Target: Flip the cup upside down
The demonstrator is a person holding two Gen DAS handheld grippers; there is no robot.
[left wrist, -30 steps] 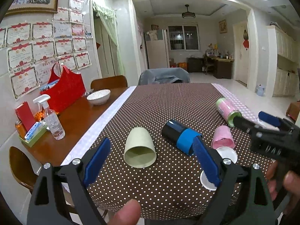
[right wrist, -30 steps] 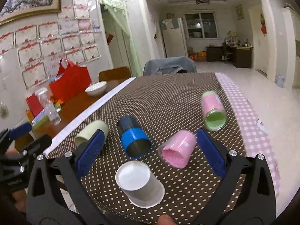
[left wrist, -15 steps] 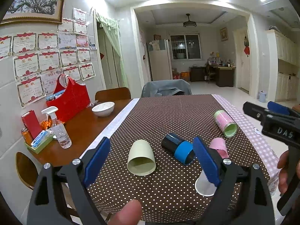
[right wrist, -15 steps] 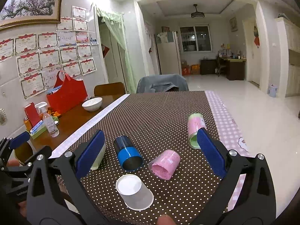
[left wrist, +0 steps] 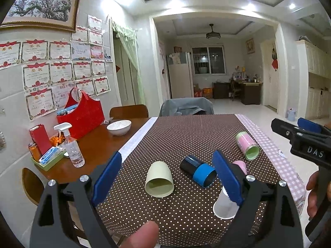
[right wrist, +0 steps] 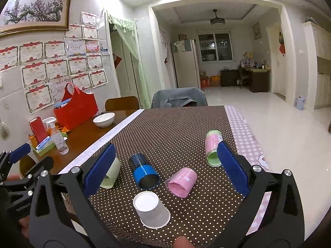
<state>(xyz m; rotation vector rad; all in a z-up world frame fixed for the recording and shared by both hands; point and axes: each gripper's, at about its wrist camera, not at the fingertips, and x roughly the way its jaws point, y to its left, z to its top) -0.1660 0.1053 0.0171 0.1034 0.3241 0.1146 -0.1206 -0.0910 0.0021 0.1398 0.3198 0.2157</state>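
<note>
Several cups are on the brown dotted tablecloth. A white cup stands upside down near the front edge; it also shows in the left wrist view. A pale green cup, a blue cup, a pink cup and a pink-and-green cup lie on their sides. My left gripper is open and empty above the front edge. My right gripper is open and empty, held back over the white cup.
On the bare wooden table at left stand a spray bottle, a white bowl, a red bag and a small tray of items. Chairs stand at the far end. Open floor lies to the right.
Both grippers have pulled back and risen away from the cups; the table looks farther off. The cups have not moved. Both grippers stay open.
</note>
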